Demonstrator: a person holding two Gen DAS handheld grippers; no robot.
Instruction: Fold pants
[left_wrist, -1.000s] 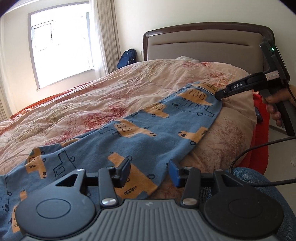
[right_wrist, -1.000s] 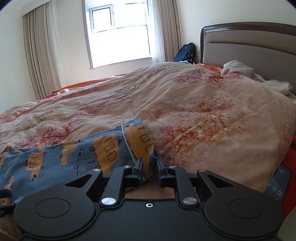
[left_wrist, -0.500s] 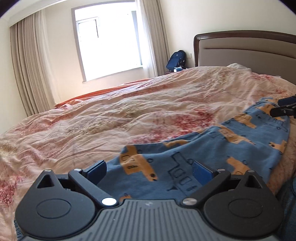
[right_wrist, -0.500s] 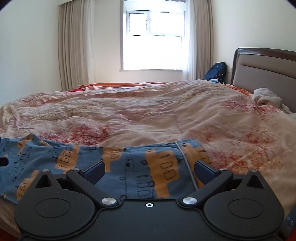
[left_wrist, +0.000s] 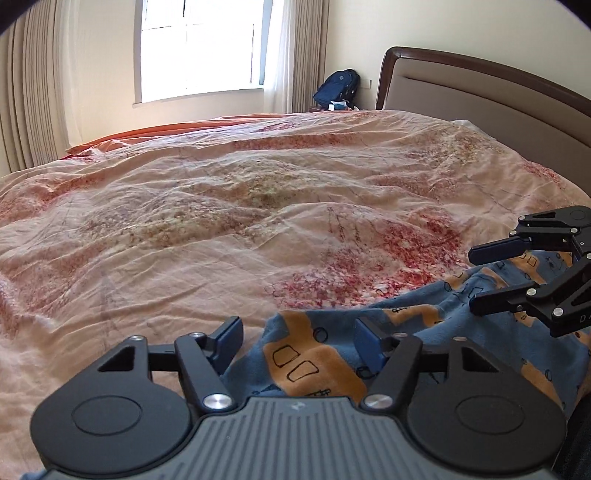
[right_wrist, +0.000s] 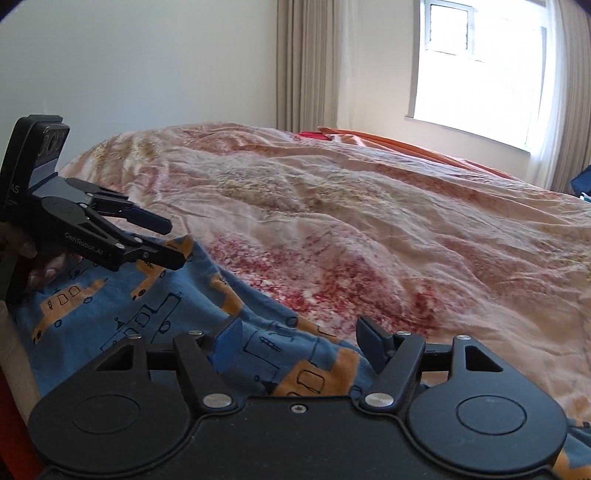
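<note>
The blue pants (left_wrist: 461, 332) with orange truck prints lie bunched along the near edge of the bed; they also show in the right wrist view (right_wrist: 155, 306). My left gripper (left_wrist: 299, 341) is open, its jaws wide apart over the pants' left end, holding nothing. My right gripper (right_wrist: 299, 341) is open and empty above the pants. Each gripper shows in the other's view: the right gripper (left_wrist: 476, 280) at the right, the left gripper (right_wrist: 175, 242) at the left, both just above the cloth.
A wrinkled pink floral duvet (left_wrist: 240, 206) covers the whole bed. A padded headboard (left_wrist: 480, 92) stands at the right. A dark blue backpack (left_wrist: 338, 88) sits by the wall under the window (left_wrist: 199, 44).
Both grippers opened; the right one let go of the pants' waist end. Both have swung toward each other over the pants, which now lie more bunched.
</note>
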